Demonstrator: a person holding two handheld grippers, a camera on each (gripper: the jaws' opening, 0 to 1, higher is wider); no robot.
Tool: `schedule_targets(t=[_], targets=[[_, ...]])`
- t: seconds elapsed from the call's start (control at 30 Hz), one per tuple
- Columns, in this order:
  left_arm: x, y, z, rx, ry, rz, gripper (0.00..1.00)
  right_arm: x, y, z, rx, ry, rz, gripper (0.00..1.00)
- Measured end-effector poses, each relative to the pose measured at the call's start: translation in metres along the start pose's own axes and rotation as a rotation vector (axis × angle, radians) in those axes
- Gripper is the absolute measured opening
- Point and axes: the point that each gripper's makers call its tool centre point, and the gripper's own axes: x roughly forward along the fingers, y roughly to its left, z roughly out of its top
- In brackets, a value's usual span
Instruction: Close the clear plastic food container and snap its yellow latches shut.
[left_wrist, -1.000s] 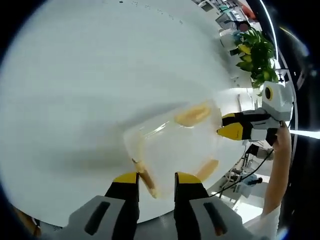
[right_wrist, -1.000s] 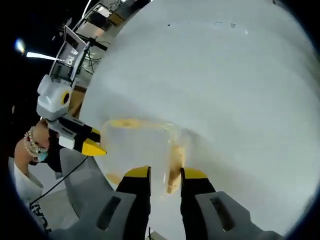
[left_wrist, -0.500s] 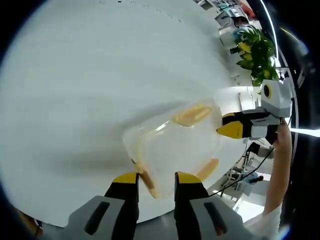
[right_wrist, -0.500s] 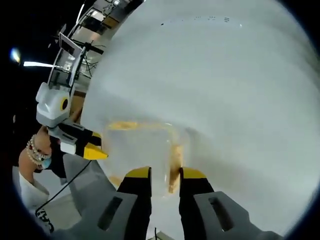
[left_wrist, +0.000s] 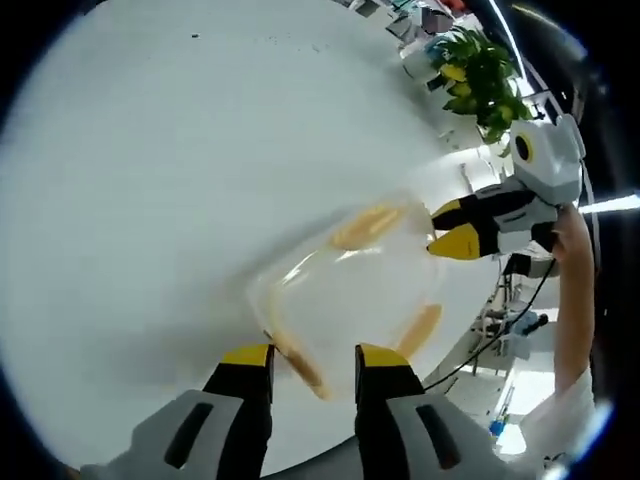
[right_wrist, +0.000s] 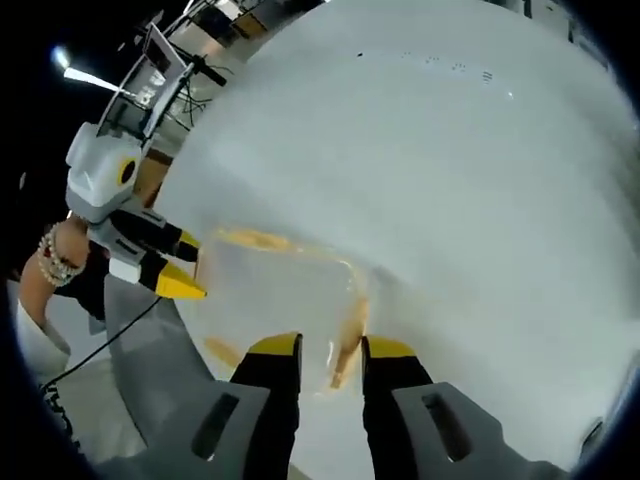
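Clear plastic food container (left_wrist: 350, 300) on white table (left_wrist: 180, 180), lid down.

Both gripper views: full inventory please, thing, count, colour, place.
Clear plastic food container: one, transparent, on the white table between the two hand-held grippers.
Yellow latches: at least three visible, pale yellow, on the container's sides; one lies between each gripper's jaws.
White table: one, white, under everything.
Green potted plant: one, green with yellow leaves, beyond the table's far edge in the left gripper view.
Black cables: a few, black, past the table edge.
Left hand-held gripper: one, grey with yellow-tipped black jaws, at one container side.
Right hand-held gripper: one, same colours, at the opposite side.
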Motion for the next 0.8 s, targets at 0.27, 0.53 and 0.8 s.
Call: schedule_targets(t=[0.27, 0.53, 0.8], targets=[[-0.021, 0.000, 0.008, 0.080, -0.041, 0.016, 0.38, -0.004, 0.006, -0.005, -0.173, 0.018, -0.034, 0.34], [-0.043, -0.016, 0.035, 0.456, -0.145, 0.062, 0.29, -0.024, 0.020, 0.026, -0.351, -0.127, -0.049, 0.19], [-0.032, -0.071, 0.042, 0.755, -0.241, -0.048, 0.22, -0.020, 0.041, 0.029, -0.582, -0.155, 0.002, 0.12]])
